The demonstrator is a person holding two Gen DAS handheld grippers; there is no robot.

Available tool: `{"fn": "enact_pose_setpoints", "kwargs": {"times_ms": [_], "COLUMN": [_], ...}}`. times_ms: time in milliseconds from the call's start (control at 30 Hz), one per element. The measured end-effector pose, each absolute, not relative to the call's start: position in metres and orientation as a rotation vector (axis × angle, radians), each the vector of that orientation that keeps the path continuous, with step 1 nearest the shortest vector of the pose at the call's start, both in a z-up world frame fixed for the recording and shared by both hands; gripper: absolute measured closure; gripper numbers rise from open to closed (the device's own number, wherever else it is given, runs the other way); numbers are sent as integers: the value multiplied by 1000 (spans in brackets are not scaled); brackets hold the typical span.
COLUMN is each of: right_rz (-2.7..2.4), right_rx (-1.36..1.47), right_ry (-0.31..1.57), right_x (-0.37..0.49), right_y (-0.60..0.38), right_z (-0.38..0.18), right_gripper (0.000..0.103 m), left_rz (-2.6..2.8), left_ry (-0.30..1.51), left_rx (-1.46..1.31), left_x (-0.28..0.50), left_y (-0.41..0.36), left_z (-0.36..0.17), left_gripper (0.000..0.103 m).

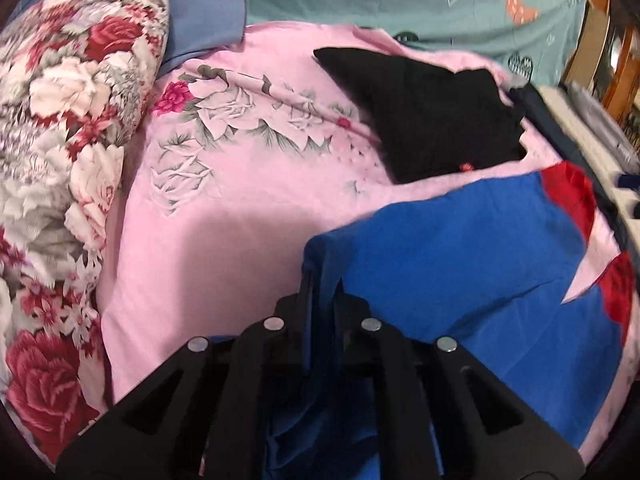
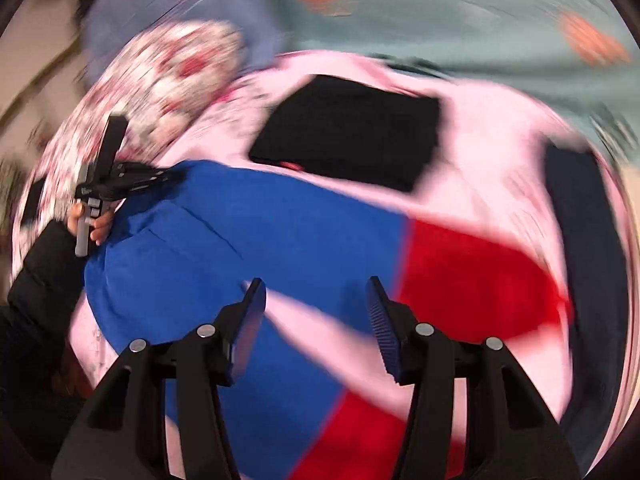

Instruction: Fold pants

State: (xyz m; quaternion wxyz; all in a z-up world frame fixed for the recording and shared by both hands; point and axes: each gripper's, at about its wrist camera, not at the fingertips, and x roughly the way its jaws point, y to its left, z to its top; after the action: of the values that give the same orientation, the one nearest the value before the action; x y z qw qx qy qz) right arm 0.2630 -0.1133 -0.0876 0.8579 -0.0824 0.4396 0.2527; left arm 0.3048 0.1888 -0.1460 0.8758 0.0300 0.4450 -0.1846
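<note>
1. At your far left lies a rolled floral quilt (image 1: pixel 60 152), red and white roses, along the edge of the pink bedsheet (image 1: pixel 224 232); a blue pillow (image 1: pixel 204 12) sits behind it, against a teal sheet (image 1: pixel 400 4).
2. Your left hand-held gripper (image 1: pixel 320 300) has its fingers pinched close on a bunched edge of the blue pants (image 1: pixel 460 264); the cloth rises into a peak at the tips and hangs down between the arms; in the right wrist view your hand (image 2: pixel 94 226) in a dark sleeve holds that tool at the pants' left end.
3. The pants lie spread across the pink sheet, blue at the left and red (image 2: pixel 472 280) toward the right, the two legs forking apart with pink showing between.
4. A folded black garment (image 1: pixel 432 116) rests on the sheet beyond the pants.
5. Your right hand-held gripper (image 2: pixel 316 312) hovers over the fork with its fingers wide apart, holding nothing; that view is heavily blurred.
</note>
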Motion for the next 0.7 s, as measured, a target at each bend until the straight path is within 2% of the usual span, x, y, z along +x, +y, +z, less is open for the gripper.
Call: {"fn": "enact_pose_setpoints", "kwargs": {"times_ms": [200, 500, 533, 567, 700], "right_rz": [704, 720, 753, 783, 753], "right_rx": [-384, -569, -568, -569, -573], "right_ry": [1045, 1118, 1133, 1145, 1038], "right_x": [360, 397, 396, 393, 393], "right_y": [-40, -11, -11, -10, -8], "right_z": [-125, -168, -171, -173, -156], "right_gripper": [50, 51, 59, 98, 100], "left_rz": [-414, -429, -427, -417, -340], "left_ry": [914, 901, 901, 902, 916], "left_rx": [17, 9, 7, 5, -21], "left_x": [306, 304, 304, 305, 316], "left_y": [199, 201, 202, 202, 209], "left_z": [-142, -140, -140, -140, -143], "left_gripper": [95, 94, 94, 94, 93]}}
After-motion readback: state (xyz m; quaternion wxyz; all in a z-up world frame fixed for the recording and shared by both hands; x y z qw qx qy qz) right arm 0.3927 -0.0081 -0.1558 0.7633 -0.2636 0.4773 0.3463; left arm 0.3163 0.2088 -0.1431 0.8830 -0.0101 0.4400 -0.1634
